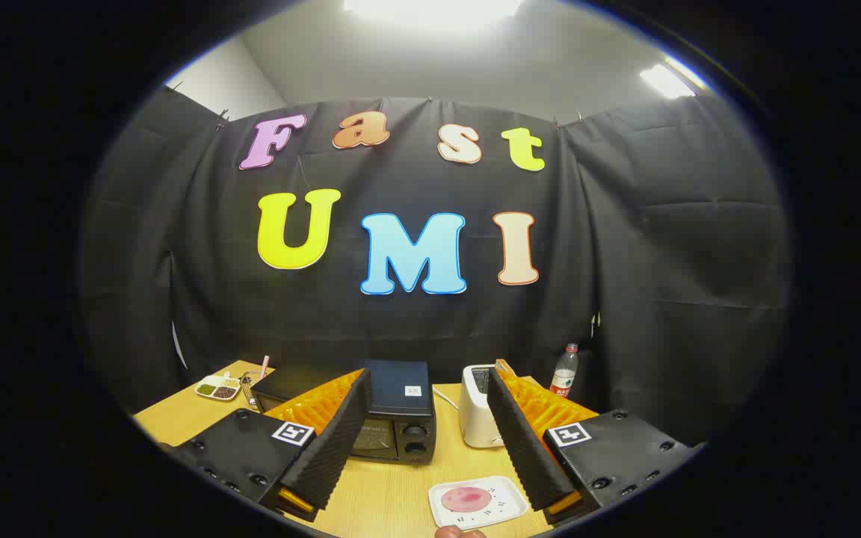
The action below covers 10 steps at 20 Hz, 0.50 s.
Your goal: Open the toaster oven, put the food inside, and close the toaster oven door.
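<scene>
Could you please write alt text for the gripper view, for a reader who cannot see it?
The gripper, fingers open and holding nothing, hangs above a wooden table, facing a closed black toaster oven. A white plate with a pink piece of food lies between the fingertips. Beyond stand a white toaster, a water bottle and a small divided dish.

Wooden table (393, 493). On it: black toaster oven (393, 418) at centre, white toaster (477, 407) just right of it, white plate (477, 502) in front, bottle (564, 371) far right, sectioned dish (217, 388) far left.
</scene>
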Motion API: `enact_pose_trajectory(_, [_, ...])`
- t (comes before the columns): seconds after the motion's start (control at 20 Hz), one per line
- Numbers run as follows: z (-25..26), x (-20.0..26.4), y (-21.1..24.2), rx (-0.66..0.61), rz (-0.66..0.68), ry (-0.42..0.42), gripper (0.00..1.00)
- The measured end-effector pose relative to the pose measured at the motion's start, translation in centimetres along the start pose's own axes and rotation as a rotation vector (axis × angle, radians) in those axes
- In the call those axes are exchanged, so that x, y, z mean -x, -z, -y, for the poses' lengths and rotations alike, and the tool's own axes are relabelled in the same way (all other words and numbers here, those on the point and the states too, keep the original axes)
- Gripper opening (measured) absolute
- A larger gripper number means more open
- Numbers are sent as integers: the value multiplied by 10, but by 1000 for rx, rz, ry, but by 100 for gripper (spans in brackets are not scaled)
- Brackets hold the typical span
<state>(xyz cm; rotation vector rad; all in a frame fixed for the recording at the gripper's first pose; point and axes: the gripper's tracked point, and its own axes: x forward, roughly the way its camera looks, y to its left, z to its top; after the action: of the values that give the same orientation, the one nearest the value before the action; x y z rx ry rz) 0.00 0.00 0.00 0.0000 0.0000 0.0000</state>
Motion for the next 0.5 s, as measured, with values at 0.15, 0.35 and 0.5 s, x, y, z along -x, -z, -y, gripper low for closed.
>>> enact_pose_trajectory(0.15, [0, 4, -4, -15, 2, 0, 98])
enact_pose_trajectory(0.35, [-9, 5, -3, -9, 0, -27, 98])
enact_pose_trajectory(0.5, [-11, 6, 0, -22, -10, -38, 98])
